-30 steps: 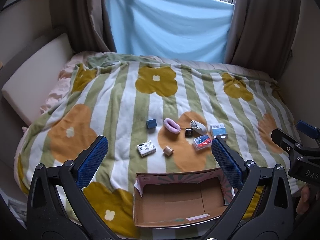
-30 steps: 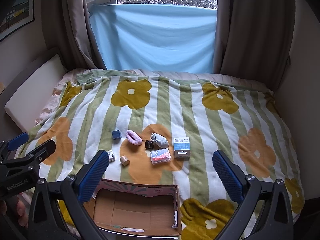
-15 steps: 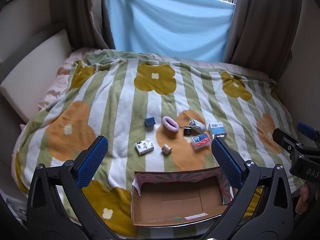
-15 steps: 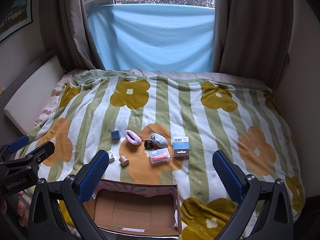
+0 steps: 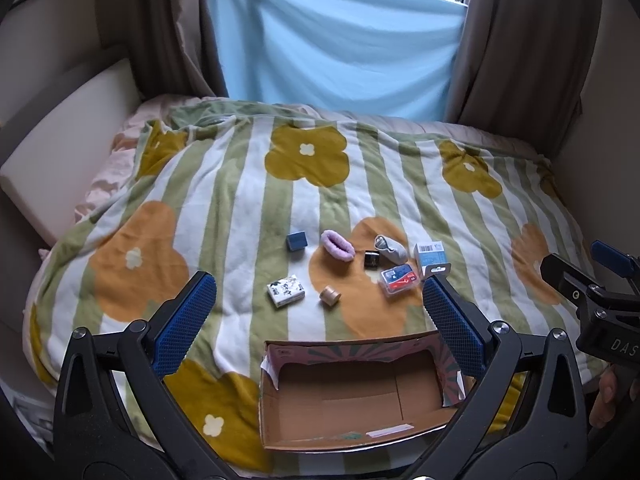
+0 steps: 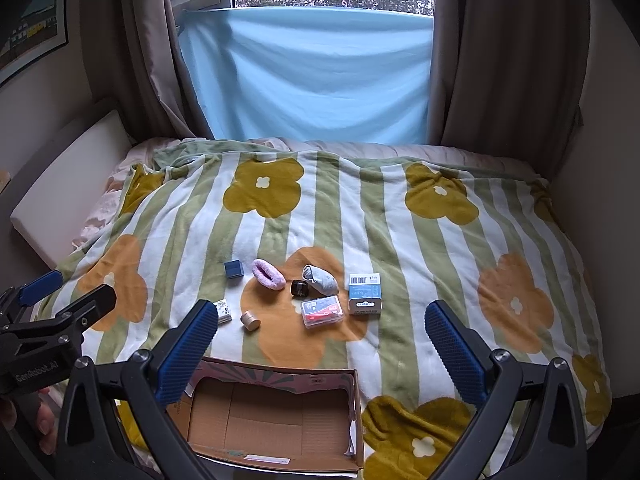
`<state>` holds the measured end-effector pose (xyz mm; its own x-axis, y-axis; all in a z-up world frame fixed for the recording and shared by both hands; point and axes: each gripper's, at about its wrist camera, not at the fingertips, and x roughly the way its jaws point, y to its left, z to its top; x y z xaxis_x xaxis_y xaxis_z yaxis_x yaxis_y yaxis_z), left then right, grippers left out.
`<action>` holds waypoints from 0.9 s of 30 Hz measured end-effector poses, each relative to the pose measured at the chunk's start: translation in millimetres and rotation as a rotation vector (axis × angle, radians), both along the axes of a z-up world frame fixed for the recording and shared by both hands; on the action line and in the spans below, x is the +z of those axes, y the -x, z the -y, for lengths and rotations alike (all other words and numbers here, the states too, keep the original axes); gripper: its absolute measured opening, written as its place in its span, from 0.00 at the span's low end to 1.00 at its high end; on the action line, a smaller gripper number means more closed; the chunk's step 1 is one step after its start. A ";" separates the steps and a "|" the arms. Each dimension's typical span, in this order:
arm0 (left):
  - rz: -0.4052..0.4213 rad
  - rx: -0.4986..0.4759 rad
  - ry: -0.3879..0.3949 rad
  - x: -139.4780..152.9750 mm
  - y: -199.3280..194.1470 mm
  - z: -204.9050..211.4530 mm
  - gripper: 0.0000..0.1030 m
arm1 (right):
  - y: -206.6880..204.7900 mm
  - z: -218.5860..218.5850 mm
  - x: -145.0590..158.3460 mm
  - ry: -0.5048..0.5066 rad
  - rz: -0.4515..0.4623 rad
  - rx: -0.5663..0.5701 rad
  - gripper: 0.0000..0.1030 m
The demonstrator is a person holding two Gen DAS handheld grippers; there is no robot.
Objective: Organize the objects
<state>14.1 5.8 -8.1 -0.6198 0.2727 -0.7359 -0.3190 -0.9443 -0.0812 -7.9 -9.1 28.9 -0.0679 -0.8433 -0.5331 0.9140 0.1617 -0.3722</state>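
Several small items lie on the striped flower blanket: a dark blue box [image 5: 296, 241], a pink fuzzy sock [image 5: 338, 245], a grey sock [image 5: 391, 249], a small black box [image 5: 371, 259], a clear card case [image 5: 400, 279], a light blue carton [image 5: 430, 257], a patterned card box [image 5: 285, 290] and a tan tape roll [image 5: 330, 295]. An open, empty cardboard box [image 5: 352, 396] sits at the near edge. My left gripper [image 5: 316, 324] is open above the box. My right gripper [image 6: 320, 344] is open above the box's right side [image 6: 272, 412].
A white cushion [image 5: 60, 156] lies along the left wall. Brown curtains and a light blue sheet [image 5: 336, 40] hang behind the bed. A wall [image 6: 592, 160] bounds the bed's right edge.
Both grippers have drifted slightly; the view has shifted a little. No object has moved and both jaws stay open.
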 end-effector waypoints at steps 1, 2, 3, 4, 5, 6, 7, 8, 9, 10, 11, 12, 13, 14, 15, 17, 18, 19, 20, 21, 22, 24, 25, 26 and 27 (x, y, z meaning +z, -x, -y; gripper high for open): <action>0.002 -0.005 -0.001 0.2 0.0 -0.4 1.00 | 0.0 0.1 0.0 -0.001 0.000 -0.002 0.99; 0.002 -0.006 -0.001 0.3 0.2 -0.4 1.00 | 0.1 -0.1 0.1 -0.001 0.001 -0.003 0.99; 0.002 -0.007 -0.001 0.4 0.5 -0.3 1.00 | 0.7 -0.1 -0.1 0.000 0.002 -0.007 0.99; 0.004 -0.011 -0.002 0.3 0.1 -0.9 0.99 | 0.8 0.1 0.0 0.001 0.003 -0.008 0.99; 0.004 -0.011 -0.002 0.4 0.3 -0.8 1.00 | 0.1 -0.2 0.6 0.001 0.004 -0.013 0.99; 0.006 -0.013 -0.002 0.5 0.6 -0.6 1.00 | 0.6 0.3 0.5 0.000 0.004 -0.014 0.99; 0.007 -0.017 -0.003 0.1 -0.4 -1.2 1.00 | 1.3 0.7 0.4 0.000 0.004 -0.016 0.99; 0.009 -0.017 -0.004 -0.5 -1.4 -1.4 1.00 | 0.4 0.4 0.8 -0.001 0.006 -0.020 0.99; 0.012 -0.017 -0.004 -0.5 -2.0 -1.1 1.00 | -0.7 0.3 1.4 -0.003 0.006 -0.020 1.00; 0.014 -0.021 -0.005 -0.4 -1.9 -0.7 1.00 | -2.0 -0.7 1.0 -0.004 0.006 -0.020 0.99; 0.015 -0.021 -0.006 -0.2 -2.2 -0.2 1.00 | -3.4 -1.8 0.5 -0.003 0.008 -0.021 0.99; 0.014 -0.022 -0.006 -0.1 -1.9 -0.1 1.00 | -3.9 -2.4 -0.3 -0.003 0.009 -0.022 0.99; 0.014 -0.026 -0.006 0.0 -1.7 -0.1 1.00 | -4.9 -3.0 -0.3 -0.004 0.011 -0.022 1.00; 0.015 -0.028 -0.006 0.1 -1.3 0.1 1.00 | -5.1 -3.3 -0.2 -0.003 0.011 -0.027 0.99; 0.016 -0.028 -0.007 0.3 -1.6 0.9 1.00 | -8.9 -5.2 -0.2 -0.003 0.013 -0.026 1.00; 0.018 -0.033 -0.006 0.6 -1.0 1.3 1.00 | -7.7 -4.8 -0.6 -0.004 0.015 -0.027 1.00; 0.019 -0.033 -0.005 0.3 -2.0 1.0 1.00 | -8.1 -5.7 -1.4 -0.004 0.017 -0.030 1.00; 0.022 -0.036 -0.006 0.6 -2.0 2.7 0.99 | -12.2 -7.5 -2.2 -0.005 0.019 -0.028 1.00; 0.025 -0.035 -0.007 1.3 -2.4 3.9 0.99 | -5.3 -6.2 -3.3 -0.008 0.022 -0.027 1.00; 0.027 -0.034 -0.007 1.6 -2.4 4.6 1.00 | -1.1 -5.4 -4.2 -0.009 0.025 -0.029 1.00; 0.029 -0.036 -0.007 1.9 -2.8 4.9 1.00 | 1.1 -5.3 -4.4 -0.012 0.027 -0.026 1.00; 0.034 -0.036 -0.011 3.3 -3.8 5.6 1.00 | -2.7 -8.2 -5.9 -0.013 0.017 -0.018 1.00; 0.034 -0.037 -0.010 4.0 -5.0 5.1 0.99 | 0.1 -9.0 -5.4 -0.010 0.012 -0.017 1.00; 0.032 -0.037 -0.008 4.1 -5.0 5.4 1.00 | -1.6 -10.4 -5.5 -0.007 0.007 -0.014 0.99; 0.031 -0.036 -0.007 4.6 -5.9 5.1 1.00 | 5.5 -12.4 -3.4 -0.006 0.008 -0.013 1.00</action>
